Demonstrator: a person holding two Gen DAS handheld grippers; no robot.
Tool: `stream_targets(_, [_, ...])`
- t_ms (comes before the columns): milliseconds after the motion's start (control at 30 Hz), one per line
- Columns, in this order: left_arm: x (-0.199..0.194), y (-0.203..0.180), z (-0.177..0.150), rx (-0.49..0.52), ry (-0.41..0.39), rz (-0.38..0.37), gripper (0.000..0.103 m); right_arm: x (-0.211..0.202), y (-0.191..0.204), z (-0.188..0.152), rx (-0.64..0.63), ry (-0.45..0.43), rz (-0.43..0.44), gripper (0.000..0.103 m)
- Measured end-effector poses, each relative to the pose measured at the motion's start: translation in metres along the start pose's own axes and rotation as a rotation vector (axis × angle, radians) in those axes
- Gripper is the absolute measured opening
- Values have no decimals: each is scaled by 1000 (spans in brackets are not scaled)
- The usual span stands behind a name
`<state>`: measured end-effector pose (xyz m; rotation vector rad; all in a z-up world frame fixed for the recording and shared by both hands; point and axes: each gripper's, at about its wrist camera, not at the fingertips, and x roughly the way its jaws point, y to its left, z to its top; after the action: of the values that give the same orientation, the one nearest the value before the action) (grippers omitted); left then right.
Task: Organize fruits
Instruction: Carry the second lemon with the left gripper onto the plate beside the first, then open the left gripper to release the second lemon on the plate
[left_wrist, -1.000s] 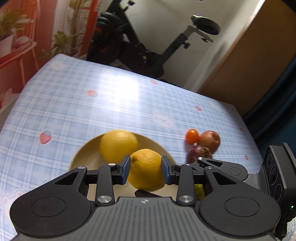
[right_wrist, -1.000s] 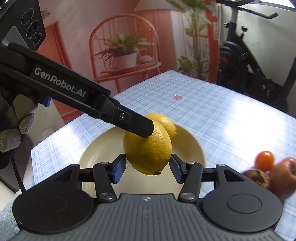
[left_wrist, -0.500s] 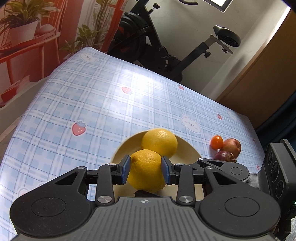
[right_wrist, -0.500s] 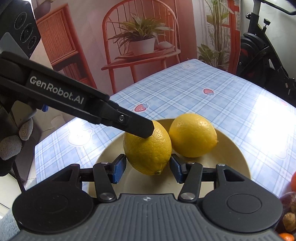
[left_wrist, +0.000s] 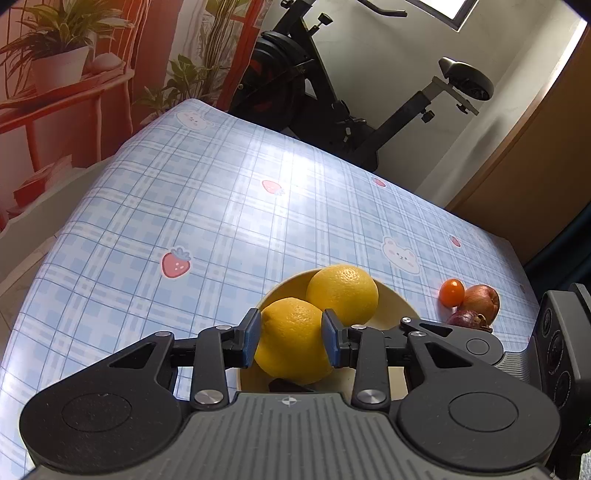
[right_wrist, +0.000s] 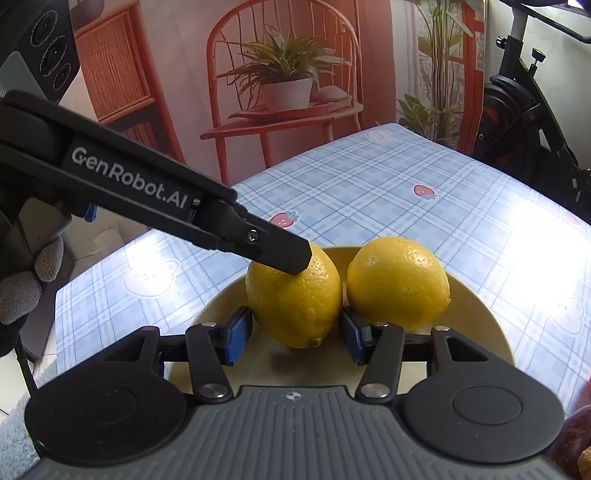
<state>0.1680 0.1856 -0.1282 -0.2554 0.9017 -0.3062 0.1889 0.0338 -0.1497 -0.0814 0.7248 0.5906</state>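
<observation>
Left wrist view: held lemon (left_wrist: 291, 341) sits between the blue pads (left_wrist: 252, 342) of the left hand-held gripper (left_wrist: 291, 342); both pads press on its sides.
Left hand-held gripper state: narrowly parted, clamped on the held lemon.
Right wrist view: the same held lemon (right_wrist: 293, 295) stands between the pads of the right hand-held gripper (right_wrist: 293, 338); a gap shows at the left pad (right_wrist: 236, 338), and the right pad lies close to the peel, contact not clear.
Right hand-held gripper state: partly open, straddling the held lemon without a firm grip.
Left finger tip: one black finger (right_wrist: 275, 249) of the left hand-held gripper presses on the upper left of the held lemon, seen from the right wrist.
Held lemon location: over the near part of the plate (right_wrist: 476, 306), low to its surface; whether it rests on the plate cannot be told.
Second lemon (right_wrist: 399, 282): on the plate, just beyond and to the right of the right hand-held gripper's pads, just beside the held lemon.
Plate: pale yellow, on the surface (left_wrist: 221, 206), directly ahead of both grippers.
Small orange fruit (left_wrist: 451, 292): on the surface, right of the plate, beyond the left hand-held gripper.
Brown-red fruit (left_wrist: 480, 300): touching the small orange fruit on its right.
Dark purple fruit (left_wrist: 466, 320): just in front of the brown-red fruit.
Gloved hand (right_wrist: 26, 284): at the left edge of the right wrist view.
</observation>
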Motion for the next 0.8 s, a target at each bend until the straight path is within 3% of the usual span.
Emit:
stream_targets(500, [-1, -11, -1, 50, -48, 67, 39, -24, -7, -11, 32, -49, -15, 55])
stream_targets(800, [-4, -14, -3, 65, -54, 96, 40, -73, -13, -31, 73, -160, -65, 55])
